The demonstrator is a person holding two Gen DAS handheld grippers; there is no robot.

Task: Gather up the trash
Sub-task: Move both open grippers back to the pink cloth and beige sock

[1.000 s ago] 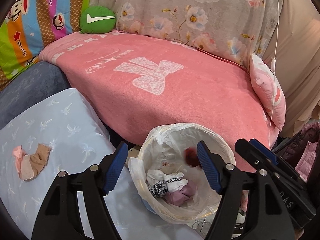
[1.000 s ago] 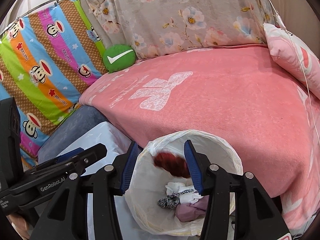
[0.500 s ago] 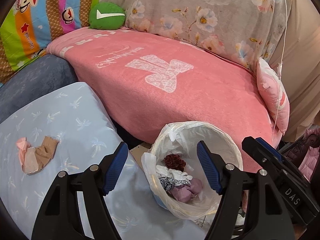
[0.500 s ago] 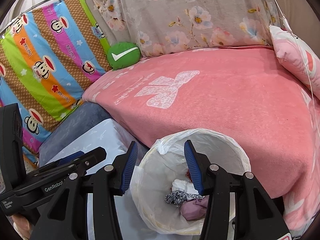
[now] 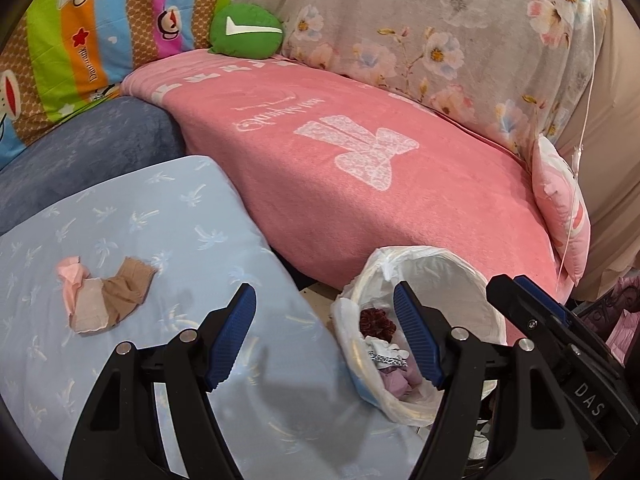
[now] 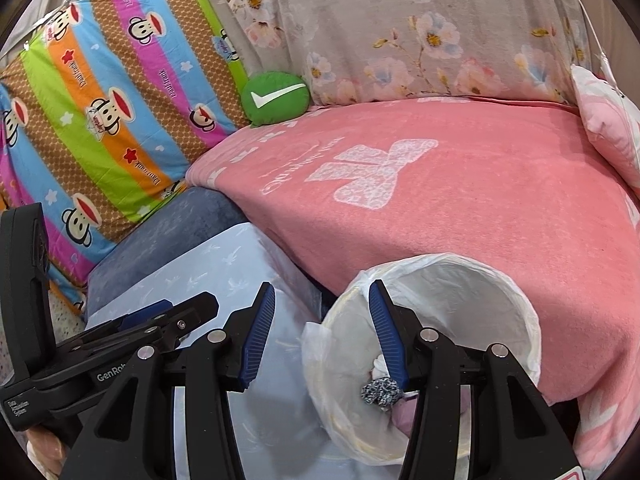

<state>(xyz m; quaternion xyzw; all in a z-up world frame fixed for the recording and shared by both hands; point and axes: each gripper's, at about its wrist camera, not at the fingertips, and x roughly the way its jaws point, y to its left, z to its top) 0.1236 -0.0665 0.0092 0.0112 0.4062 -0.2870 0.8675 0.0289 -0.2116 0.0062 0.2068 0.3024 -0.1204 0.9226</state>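
Crumpled trash (image 5: 102, 298), pink tissue joined to tan and beige paper, lies on the pale blue cloth (image 5: 192, 220) at near left, well apart from the white-lined bin (image 5: 460, 280) at near right. Only the left wrist view shows it; the right wrist view does not. Left gripper (image 5: 324, 336) stands wide apart, empty. Right gripper (image 6: 322, 330) stands partly apart over the bin's left rim, empty.
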